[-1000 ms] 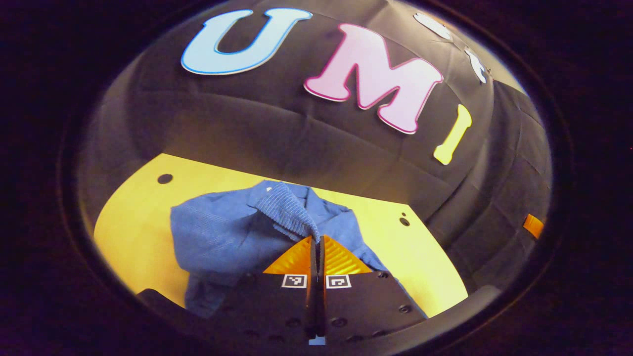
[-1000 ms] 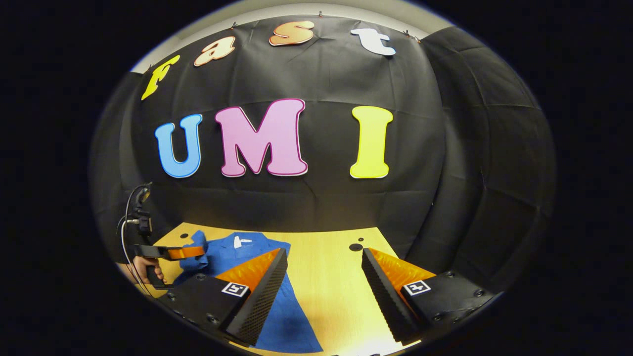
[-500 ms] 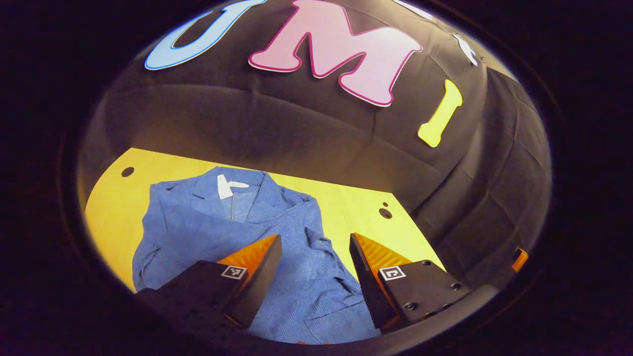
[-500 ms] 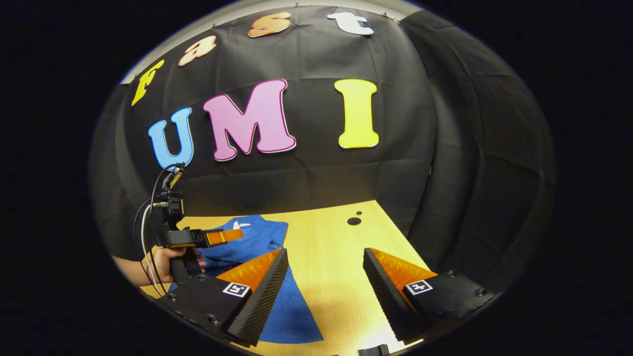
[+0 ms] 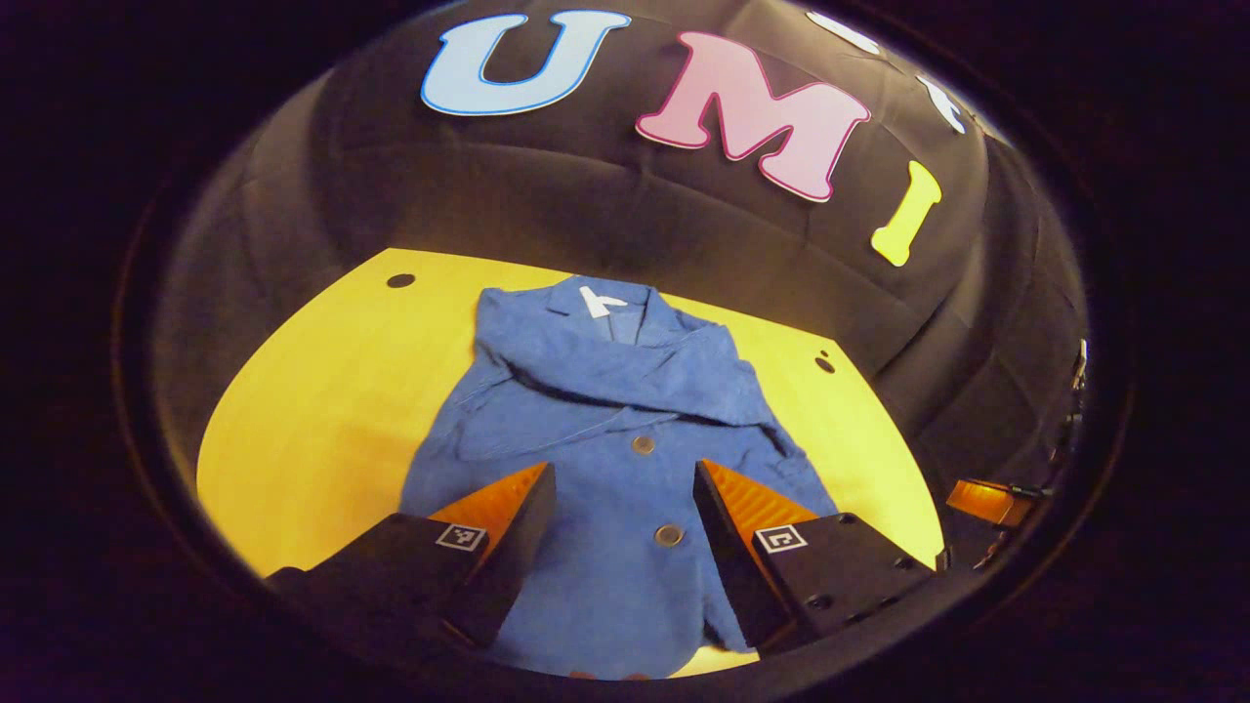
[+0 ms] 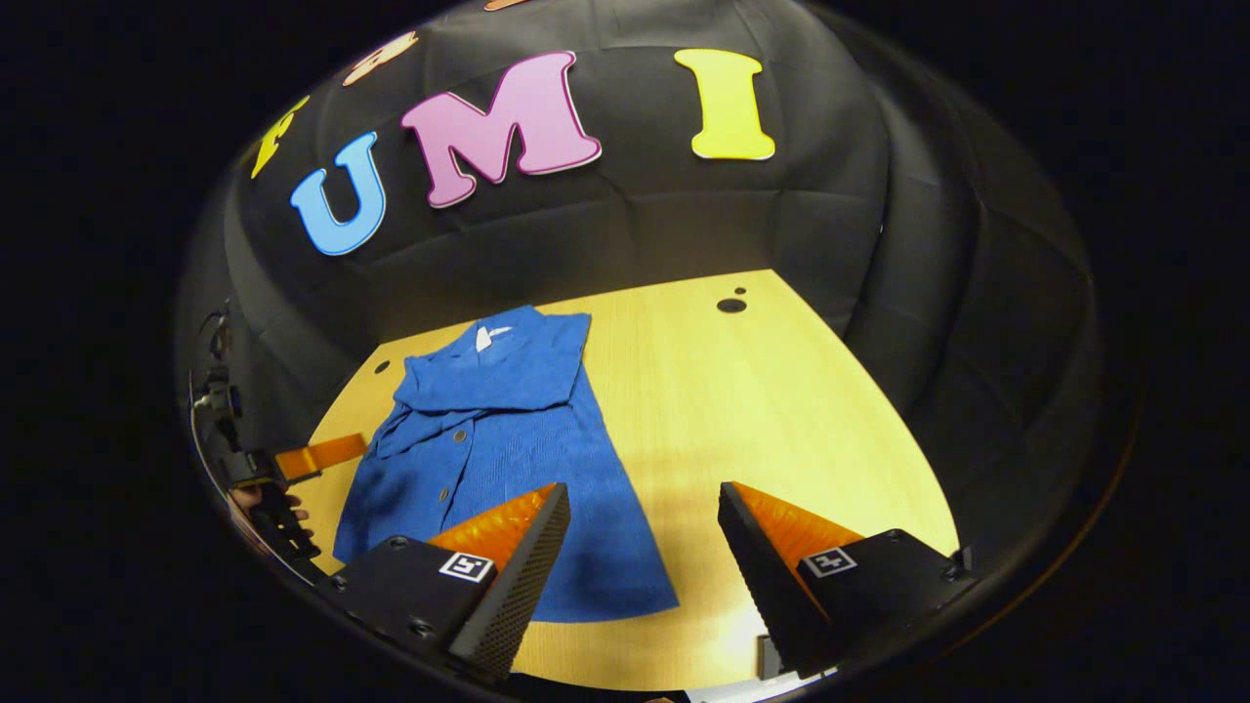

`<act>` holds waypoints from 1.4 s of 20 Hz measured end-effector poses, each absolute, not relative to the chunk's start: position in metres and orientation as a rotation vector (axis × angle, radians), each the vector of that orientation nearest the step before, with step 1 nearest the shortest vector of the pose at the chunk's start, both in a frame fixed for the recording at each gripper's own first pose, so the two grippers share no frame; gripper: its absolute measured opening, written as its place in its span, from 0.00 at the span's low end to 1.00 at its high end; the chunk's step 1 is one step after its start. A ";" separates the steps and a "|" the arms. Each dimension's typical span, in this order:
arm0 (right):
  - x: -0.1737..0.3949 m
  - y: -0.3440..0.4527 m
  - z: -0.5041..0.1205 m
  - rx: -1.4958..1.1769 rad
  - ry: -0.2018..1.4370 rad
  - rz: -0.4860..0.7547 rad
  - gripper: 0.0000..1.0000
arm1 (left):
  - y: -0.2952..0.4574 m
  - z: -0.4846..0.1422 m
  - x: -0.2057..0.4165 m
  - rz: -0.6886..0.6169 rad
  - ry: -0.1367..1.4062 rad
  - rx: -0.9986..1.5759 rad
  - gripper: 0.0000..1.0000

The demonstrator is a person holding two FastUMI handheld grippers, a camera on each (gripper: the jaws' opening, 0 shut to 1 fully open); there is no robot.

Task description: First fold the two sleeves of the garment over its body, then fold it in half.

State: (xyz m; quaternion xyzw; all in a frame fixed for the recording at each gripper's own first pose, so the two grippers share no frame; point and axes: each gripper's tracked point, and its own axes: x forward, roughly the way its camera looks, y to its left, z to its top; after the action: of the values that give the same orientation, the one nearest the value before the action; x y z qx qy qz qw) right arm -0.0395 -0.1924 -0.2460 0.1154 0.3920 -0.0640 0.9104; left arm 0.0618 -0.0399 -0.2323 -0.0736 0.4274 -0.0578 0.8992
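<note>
Garment (image 5: 605, 459) lies flat on table (image 5: 322, 391), sleeves folded across; left claw (image 5: 620, 522) and right claw (image 6: 640, 547) both spread, holding nothing.

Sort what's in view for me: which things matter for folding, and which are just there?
Job:
blue jacket, sleeves across its body
left gripper, open
right gripper, open

Just there:
wooden table
holes in the tabletop
</note>
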 end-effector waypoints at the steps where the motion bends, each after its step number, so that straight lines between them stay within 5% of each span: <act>1: -0.043 -0.187 -0.255 0.231 0.829 -0.130 0.98 | -0.019 -0.240 0.042 -0.093 0.917 -0.108 0.83; 11: -0.093 -0.158 -0.358 0.159 1.165 -0.132 0.99 | 0.069 -0.311 -0.069 0.032 1.279 -0.016 0.83; 17: -0.105 -0.157 -0.375 0.112 1.254 -0.129 1.00 | 0.062 -0.311 -0.065 -0.041 1.293 0.030 0.83; 18: -0.107 -0.157 -0.374 0.089 1.274 -0.120 0.99 | 0.061 -0.313 -0.064 -0.046 1.292 0.034 0.80; 19: -0.107 -0.157 -0.375 0.085 1.285 -0.123 0.99 | 0.061 -0.311 -0.063 -0.051 1.286 0.037 0.65; 22: -0.109 -0.157 -0.375 0.104 1.298 -0.147 0.99 | 0.058 -0.314 -0.059 -0.054 1.273 0.025 0.71; 25: -0.108 -0.158 -0.374 0.099 1.297 -0.147 1.00 | 0.054 -0.317 -0.059 -0.046 1.259 0.012 0.60; 28: -0.100 -0.158 -0.376 0.113 1.288 -0.158 0.89 | 0.047 -0.316 -0.058 -0.019 1.251 -0.040 0.22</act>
State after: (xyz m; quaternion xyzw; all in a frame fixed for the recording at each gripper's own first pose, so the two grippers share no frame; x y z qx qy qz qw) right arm -0.1001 -0.1578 -0.3761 0.0526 0.5995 -0.0733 0.7953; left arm -0.0583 0.0469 -0.3158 -0.0189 0.5854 -0.0087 0.8105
